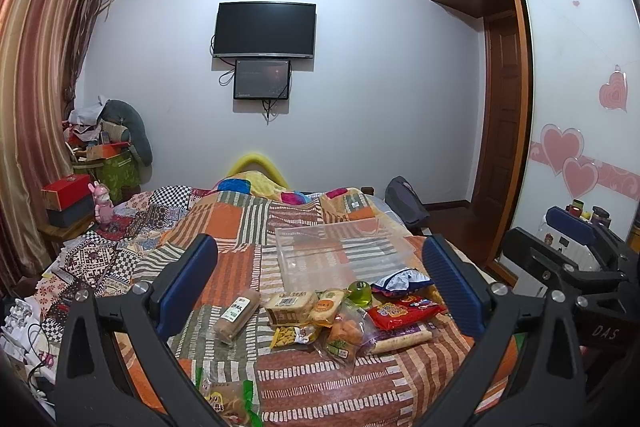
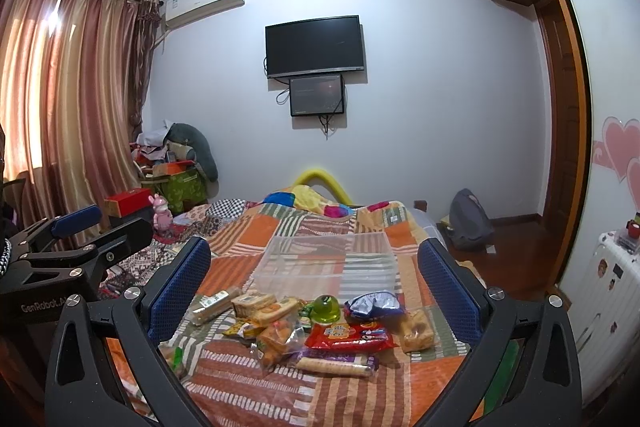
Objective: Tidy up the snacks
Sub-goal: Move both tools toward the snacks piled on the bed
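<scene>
A heap of wrapped snacks lies on the patchwork bedspread: a red packet, a green jelly cup, a brown roll, a blue-white bag, a long wafer stick. Behind them stands an empty clear plastic box. My left gripper is open and empty, held above the snacks. My right gripper is open and empty, also above them; it shows at the right edge of the left wrist view.
Another green-wrapped snack lies near the front left. A pink toy and red box stand left of the bed. A backpack sits on the floor at right, by the wardrobe.
</scene>
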Available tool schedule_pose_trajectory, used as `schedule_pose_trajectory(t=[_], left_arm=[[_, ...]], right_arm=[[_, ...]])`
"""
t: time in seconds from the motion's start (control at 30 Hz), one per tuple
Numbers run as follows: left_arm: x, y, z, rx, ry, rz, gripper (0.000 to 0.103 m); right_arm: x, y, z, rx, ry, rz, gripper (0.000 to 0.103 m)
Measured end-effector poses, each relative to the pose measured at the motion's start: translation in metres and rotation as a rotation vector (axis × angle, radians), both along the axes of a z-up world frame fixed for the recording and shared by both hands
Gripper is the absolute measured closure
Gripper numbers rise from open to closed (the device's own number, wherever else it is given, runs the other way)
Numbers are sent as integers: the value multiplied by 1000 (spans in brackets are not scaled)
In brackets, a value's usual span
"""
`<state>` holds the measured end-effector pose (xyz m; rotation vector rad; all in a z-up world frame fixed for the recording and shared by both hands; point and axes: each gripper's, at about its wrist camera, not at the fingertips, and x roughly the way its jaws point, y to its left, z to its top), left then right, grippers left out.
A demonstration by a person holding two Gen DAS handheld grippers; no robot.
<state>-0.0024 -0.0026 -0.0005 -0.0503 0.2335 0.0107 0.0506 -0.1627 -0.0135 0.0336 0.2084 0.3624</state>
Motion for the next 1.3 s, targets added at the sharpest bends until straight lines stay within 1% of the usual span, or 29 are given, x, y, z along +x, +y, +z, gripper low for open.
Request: schedule_pose_trajectory(t=[0.67,0.8,0.87,0.9,0.93,0.97,1.0,1.07,1.13,1.17,1.23,1.27,1.3], left_arm=[[1,9,-1,-4,4,4,0],[3,7,-3,-1,32,-13,0],[3,8,-5,6,30,-14,0],[3,8,-6,11,30,-14,0],[3,9,-6,16,35,-14,2],[4,10,-7,20,38,-9,3],[5,11,-8,21,29,-5,5],[8,18,-11,20,39,-4,12],[14,27,-17,29,48,7,22],[18,33,-20,33,62,17,25],[25,46,-30,41,89,38,33],[28,52,-35,38,99,45,34],[33,63,-43,36,130,52,35]], right_arm=[[1,0,-1,5,2,0,0],[4,-1,-4,13,14,6,0],[6,-2,-7,16,25,5,2],[8,-2,-9,13,32,-4,6],[11,-3,-10,9,40,-9,10],[13,-3,-12,5,52,-12,12],[16,-3,-15,1,69,-12,15],[21,-4,-21,-2,99,-14,18],[26,-6,-28,-11,132,-16,24],[29,-7,-34,-17,155,-18,25],[34,-10,-40,-23,184,-22,26],[37,-11,-46,-30,205,-24,26],[39,-13,-49,-36,220,-25,26]])
